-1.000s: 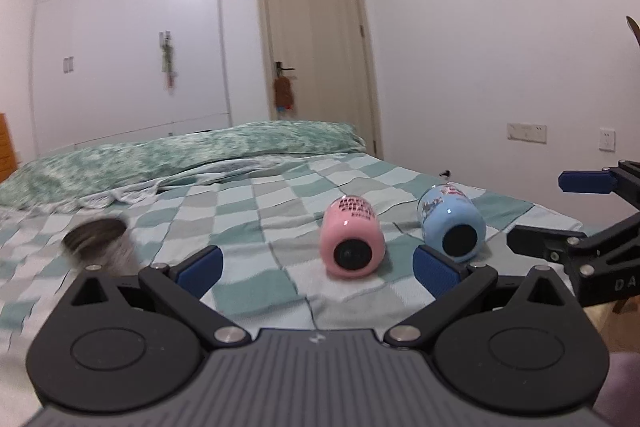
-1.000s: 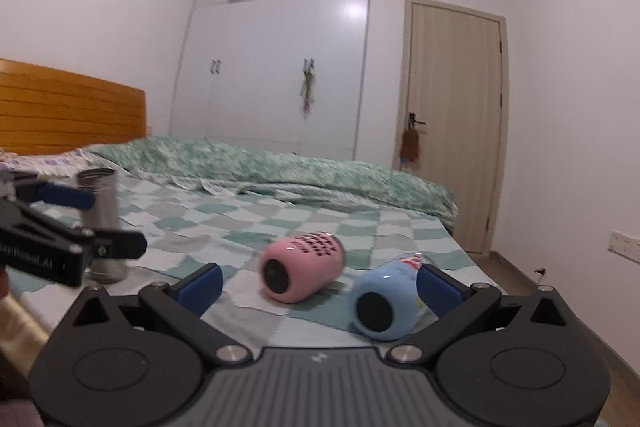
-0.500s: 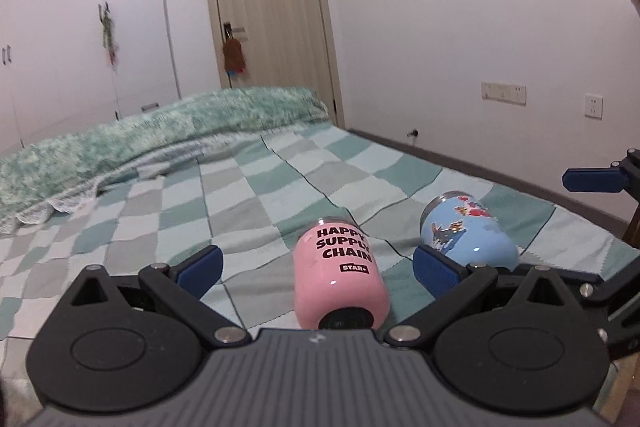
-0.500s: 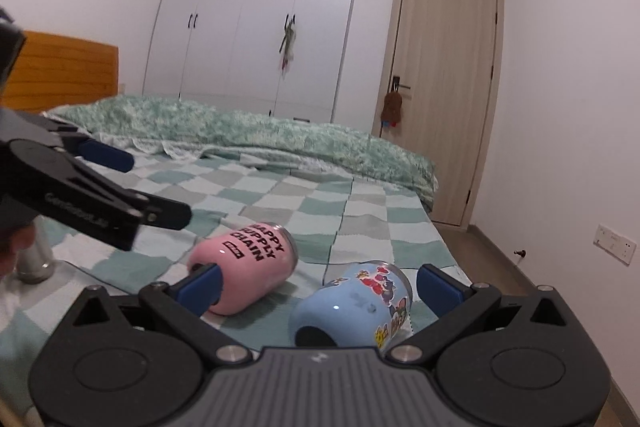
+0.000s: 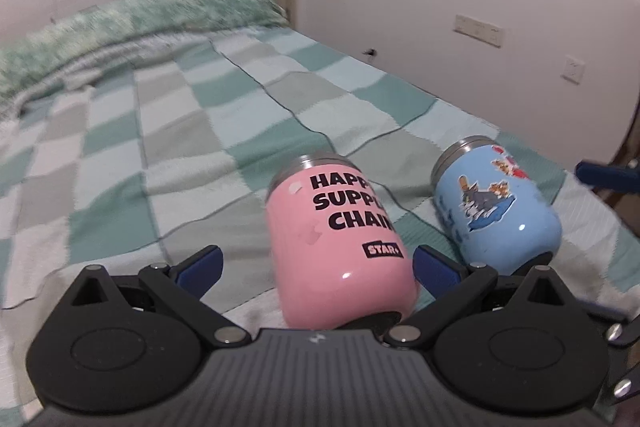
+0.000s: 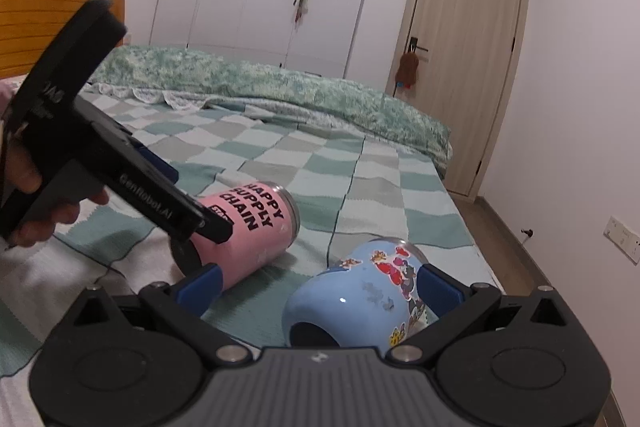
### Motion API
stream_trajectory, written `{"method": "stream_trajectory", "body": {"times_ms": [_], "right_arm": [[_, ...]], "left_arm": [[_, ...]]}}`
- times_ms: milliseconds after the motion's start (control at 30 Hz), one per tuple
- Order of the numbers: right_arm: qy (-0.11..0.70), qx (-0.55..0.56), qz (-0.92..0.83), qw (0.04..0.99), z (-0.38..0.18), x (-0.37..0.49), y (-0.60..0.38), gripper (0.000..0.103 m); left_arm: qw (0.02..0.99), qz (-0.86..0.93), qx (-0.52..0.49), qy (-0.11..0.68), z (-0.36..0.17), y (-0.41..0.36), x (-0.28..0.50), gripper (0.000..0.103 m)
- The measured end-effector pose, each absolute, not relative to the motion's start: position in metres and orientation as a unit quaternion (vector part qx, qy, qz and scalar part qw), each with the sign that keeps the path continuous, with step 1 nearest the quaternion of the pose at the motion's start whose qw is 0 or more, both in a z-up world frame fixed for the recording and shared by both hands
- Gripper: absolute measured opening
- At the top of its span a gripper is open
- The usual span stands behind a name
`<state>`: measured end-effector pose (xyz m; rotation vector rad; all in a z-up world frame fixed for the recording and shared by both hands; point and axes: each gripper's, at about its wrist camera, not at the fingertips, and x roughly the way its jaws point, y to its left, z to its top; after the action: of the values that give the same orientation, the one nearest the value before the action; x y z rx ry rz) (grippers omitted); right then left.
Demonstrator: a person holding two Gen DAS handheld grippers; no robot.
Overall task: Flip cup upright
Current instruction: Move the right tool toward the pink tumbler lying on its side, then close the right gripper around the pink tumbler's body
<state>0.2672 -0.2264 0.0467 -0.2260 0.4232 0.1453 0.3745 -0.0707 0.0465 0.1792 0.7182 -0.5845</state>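
Observation:
A pink cup (image 5: 340, 239) with black lettering lies on its side on the checked bedspread, steel rim pointing away. My left gripper (image 5: 316, 267) is open, its blue pads on either side of the cup's base end. A blue cartoon cup (image 5: 494, 207) lies on its side just right of it. In the right wrist view my right gripper (image 6: 318, 285) is open around the blue cup (image 6: 360, 295), whose base faces the camera. The pink cup (image 6: 248, 227) lies to its left, with the left gripper (image 6: 188, 211) over its base.
The checked bedspread (image 5: 180, 131) covers the bed, with a green quilt (image 6: 260, 83) bunched at the far side. The bed's right edge (image 6: 472, 227) drops to the floor beside the wall. A wooden headboard (image 6: 36, 15), wardrobe and door stand behind.
Both grippers have moved forward and down onto the lying cups. The left one now straddles the pink cup, the right one the blue cup. The cups have not moved.

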Motion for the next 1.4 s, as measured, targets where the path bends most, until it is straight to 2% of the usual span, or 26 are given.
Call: {"method": "stream_trajectory", "body": {"times_ms": [300, 433, 800, 1400], "right_arm": [[0.240, -0.120, 0.058, 0.962, 0.039, 0.285, -0.227, 0.103], [0.250, -0.118, 0.056, 0.959, 0.038, 0.293, -0.233, 0.103], [0.272, -0.040, 0.039, 0.961, 0.045, 0.320, -0.268, 0.103], [0.271, -0.028, 0.050, 0.961, 0.046, 0.311, -0.267, 0.103]], "left_arm": [[0.846, -0.323, 0.081, 0.416, 0.027, -0.087, 0.409, 0.103], [0.827, -0.334, 0.080, 0.446, 0.014, -0.092, 0.418, 0.094], [0.832, -0.349, 0.128, 0.411, 0.012, -0.093, 0.413, 0.093], [0.848, -0.344, 0.118, 0.385, 0.024, -0.080, 0.389, 0.089]]}}
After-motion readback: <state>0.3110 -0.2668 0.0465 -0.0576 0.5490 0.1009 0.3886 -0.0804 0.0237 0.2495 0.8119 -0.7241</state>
